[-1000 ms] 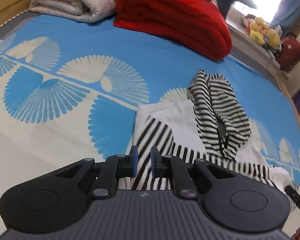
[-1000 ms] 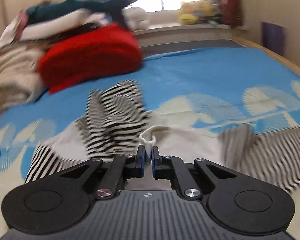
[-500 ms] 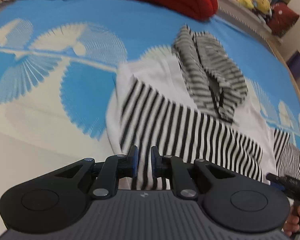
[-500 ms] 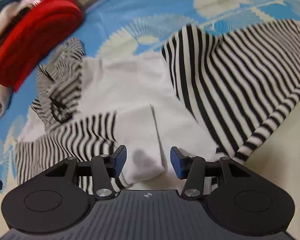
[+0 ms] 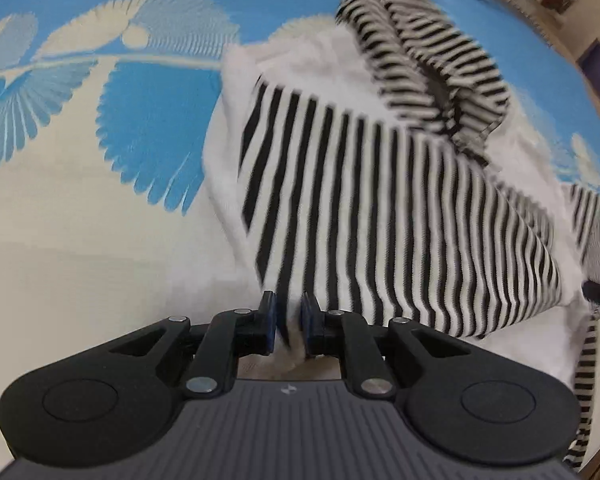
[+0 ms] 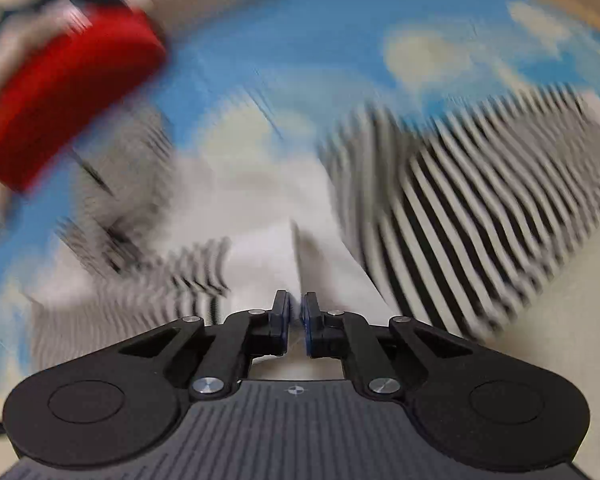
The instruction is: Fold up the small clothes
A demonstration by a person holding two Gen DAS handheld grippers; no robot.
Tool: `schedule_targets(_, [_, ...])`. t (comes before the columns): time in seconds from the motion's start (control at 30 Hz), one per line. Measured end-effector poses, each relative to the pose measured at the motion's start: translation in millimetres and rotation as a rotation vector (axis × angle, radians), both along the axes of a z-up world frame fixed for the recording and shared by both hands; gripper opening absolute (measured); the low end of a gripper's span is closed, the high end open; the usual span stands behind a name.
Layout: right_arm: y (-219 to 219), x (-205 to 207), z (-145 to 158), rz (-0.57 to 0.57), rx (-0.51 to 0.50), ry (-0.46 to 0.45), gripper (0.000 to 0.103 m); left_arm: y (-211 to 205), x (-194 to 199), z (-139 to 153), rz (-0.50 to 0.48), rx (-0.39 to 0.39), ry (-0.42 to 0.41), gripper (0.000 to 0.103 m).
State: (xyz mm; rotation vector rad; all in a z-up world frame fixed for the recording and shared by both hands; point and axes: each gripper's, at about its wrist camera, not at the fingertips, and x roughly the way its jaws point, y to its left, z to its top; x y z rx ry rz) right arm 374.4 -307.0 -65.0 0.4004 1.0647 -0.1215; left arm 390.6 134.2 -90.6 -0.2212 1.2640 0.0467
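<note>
A small white hooded top with black-and-white striped sleeves and hood (image 5: 380, 200) lies on a blue and cream patterned bed sheet (image 5: 80, 240). My left gripper (image 5: 288, 320) is shut on the striped sleeve's near edge, which lies folded across the white body. The striped hood (image 5: 428, 60) lies at the far end. My right gripper (image 6: 296, 316) is shut on the white hem of the top (image 6: 284, 256). The other striped sleeve (image 6: 480, 220) spreads out to its right. The right wrist view is heavily blurred.
A folded red blanket (image 6: 68, 92) sits at the far left in the right wrist view, with pale bedding behind it. The bed's far edge and a purple item (image 5: 596, 60) show at the upper right in the left wrist view.
My right gripper was open over the white hem half a second ago and has shut on it. My left gripper has stayed shut on the sleeve and moved it further across the top.
</note>
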Motion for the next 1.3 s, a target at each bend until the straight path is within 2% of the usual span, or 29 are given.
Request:
schedule_targets(0.03, [-2.2, -2.0, -6.9, -0.036, -0.034, 0.038, 0.011, -0.5, 0.5, -1.6, 0.005, 0.008, 0.009, 0.014])
schedule_targets(0.1, [-3.6, -9.1, -1.6, -0.079, -0.061, -0.014, 0.011, -1.9, 1.4, 2.2, 0.007, 0.005, -0.006, 0.014])
schedule_targets(0.17, [5.6, -11.7, 12.4, -0.029, -0.083, -0.107, 0.013, -3.0, 2.6, 12.1, 0.003, -0.021, -0.045, 0.014])
schedule_targets(0.23, [14.3, -11.0, 20.6, 0.042, -0.010, -0.168, 0.025, -4.8, 3.6, 11.8, -0.003, -0.024, -0.053, 0.015])
schedule_targets(0.27, [15.4, -7.0, 16.9, 0.064, 0.032, -0.155, 0.027, -6.2, 3.5, 6.4, -0.004, -0.009, -0.031, 0.015])
schedule_targets(0.3, [15.5, -2.6, 6.7, 0.066, 0.059, -0.102, 0.029, -6.7, 3.3, -1.5, -0.006, 0.014, 0.002, 0.015])
schedule_targets(0.33, [15.1, 0.6, -5.5, 0.061, 0.064, -0.028, 0.030, -6.9, 2.4, -8.8, -0.006, 0.034, 0.029, 0.015])
schedule_targets(0.4, [7.1, 1.8, -30.1, 0.014, 0.056, 0.122, 0.029, -6.0, 0.9, -10.1, -0.003, 0.042, 0.033, 0.015])
schedule_targets(0.47, [0.3, -0.3, -26.1, -0.037, 0.085, 0.090, 0.030, -7.2, 1.1, 1.7, -0.004, 0.026, -0.007, 0.016])
schedule_targets(0.53, [4.7, 0.3, -13.3, -0.004, 0.052, 0.035, 0.033, -9.6, -0.1, 7.1, -0.015, -0.008, -0.051, 0.025])
schedule_targets(0.57, [3.8, -0.2, -12.1, 0.003, 0.050, 0.012, 0.040, -12.3, 0.0, 3.0, -0.025, -0.007, -0.036, 0.027])
schedule_targets(0.63, [-2.6, 4.3, -22.0, -0.019, 0.058, 0.071, 0.042, -20.0, 0.5, -14.1, -0.042, 0.033, 0.033, 0.027])
schedule_targets(0.67, [-4.3, 1.4, -24.9, -0.049, 0.059, 0.108, 0.041, -23.2, -0.5, -15.6, -0.048, 0.048, 0.029, 0.027])
schedule_targets(0.7, [-8.6, -1.5, -24.3, -0.083, 0.079, 0.101, 0.041, -26.3, 0.3, -12.7, -0.055, 0.064, 0.026, 0.027])
schedule_targets(0.77, [-11.5, -1.5, -11.8, -0.086, 0.077, 0.061, 0.041, -33.7, 1.7, 5.1, -0.070, 0.068, -0.017, 0.027])
schedule_targets(0.83, [-14.2, -0.6, 6.2, -0.072, 0.053, -0.019, 0.041, -44.0, 1.8, 30.2, -0.090, 0.067, -0.088, 0.028])
schedule_targets(0.9, [-27.4, 1.2, 23.0, -0.084, 0.041, -0.090, 0.041, -57.0, 0.5, 53.5, -0.124, 0.062, -0.155, 0.033])
schedule_targets(0.93, [-34.0, 1.2, 26.9, -0.095, 0.037, -0.111, 0.041, -65.0, -0.7, 63.9, -0.143, 0.058, -0.186, 0.036])
schedule_targets(1.03, [-62.8, -2.4, 37.0, -0.147, 0.015, -0.148, 0.041, -92.0, -6.9, 80.4, -0.190, 0.050, -0.242, 0.039])
schedule_targets(1.17, [-108.2, -3.5, 34.4, -0.249, -0.016, -0.152, 0.041, -117.8, -3.7, 80.0, -0.233, 0.057, -0.243, 0.039])
schedule_targets(1.3, [-161.6, -18.2, 30.4, -0.377, 0.021, -0.151, 0.039, -128.6, -3.1, 74.9, -0.244, 0.065, -0.235, 0.039])
